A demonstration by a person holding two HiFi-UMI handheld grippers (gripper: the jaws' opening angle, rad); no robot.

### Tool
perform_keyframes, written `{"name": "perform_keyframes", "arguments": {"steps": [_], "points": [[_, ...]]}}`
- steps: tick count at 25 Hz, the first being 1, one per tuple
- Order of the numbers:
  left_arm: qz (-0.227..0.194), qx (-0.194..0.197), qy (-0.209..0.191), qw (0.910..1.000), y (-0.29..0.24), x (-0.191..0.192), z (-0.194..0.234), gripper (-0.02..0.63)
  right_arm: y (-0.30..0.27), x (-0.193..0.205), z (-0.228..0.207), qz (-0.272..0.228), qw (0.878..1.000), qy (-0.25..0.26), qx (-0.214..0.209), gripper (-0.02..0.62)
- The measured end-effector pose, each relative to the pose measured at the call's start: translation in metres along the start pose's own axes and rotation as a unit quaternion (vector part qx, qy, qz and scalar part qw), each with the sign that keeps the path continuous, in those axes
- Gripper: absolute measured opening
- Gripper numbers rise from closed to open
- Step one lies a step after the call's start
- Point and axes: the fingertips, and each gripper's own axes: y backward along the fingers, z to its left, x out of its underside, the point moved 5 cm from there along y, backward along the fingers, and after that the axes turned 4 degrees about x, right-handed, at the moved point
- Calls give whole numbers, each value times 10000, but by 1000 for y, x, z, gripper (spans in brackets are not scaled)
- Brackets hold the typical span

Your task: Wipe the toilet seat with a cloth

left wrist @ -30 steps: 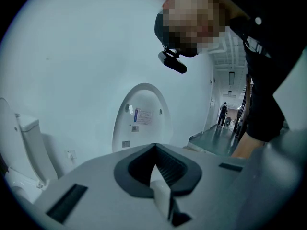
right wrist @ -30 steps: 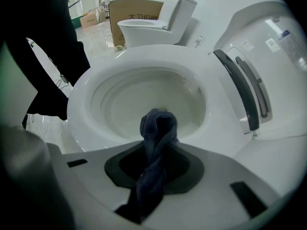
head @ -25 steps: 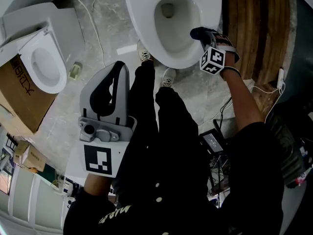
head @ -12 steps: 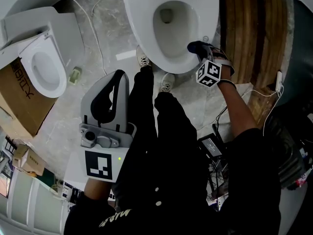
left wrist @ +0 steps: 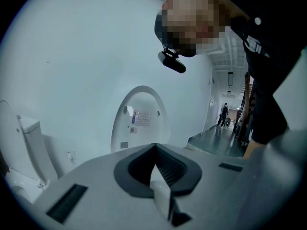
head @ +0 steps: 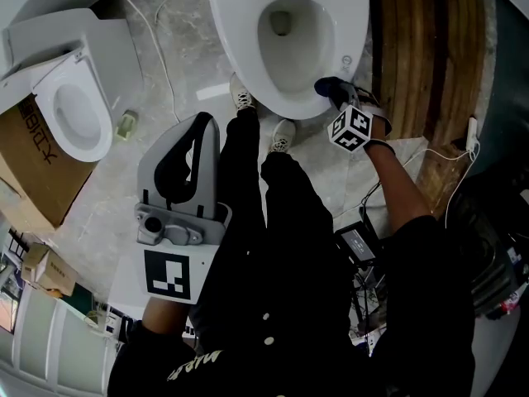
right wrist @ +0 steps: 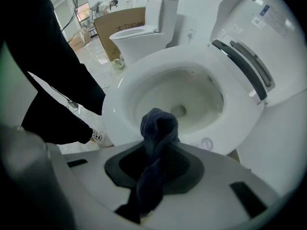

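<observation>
Now | my right gripper (right wrist: 152, 175) pinches cloth (right wrist: 158, 128), lengthwise along jaws, tip toward toilet seat (right wrist: 117, 104) | left gripper (left wrist: 160, 190) closed, empty.

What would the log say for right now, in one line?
right gripper: shut on dark blue terry cloth | cloth: at front rim of white toilet seat | left gripper: shut, empty

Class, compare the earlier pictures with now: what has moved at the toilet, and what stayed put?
The right gripper, shut on the dark cloth, slid along the toilet rim toward its front edge. The left gripper stayed low, shut and empty.
</observation>
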Motion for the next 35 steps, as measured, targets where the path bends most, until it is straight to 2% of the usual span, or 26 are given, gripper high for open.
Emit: {"name": "perform_keyframes", "arguments": {"steps": [10,16,26,35], "points": [[24,25,-3,10000,2,3,-6,9,8,1,29,-134,9966,-691,-437,86],[20,-2,2,10000,3,5,-6,9,9,-8,48,-250,9950,-722,-642,86],[35,-22,21,10000,2,7,-6,9,9,-26,74,-374,9956,-73,-853,86],[53,-52,16,10000,3,8,-3,9,7,-51,101,-584,9859,1205,-1001,86]]}}
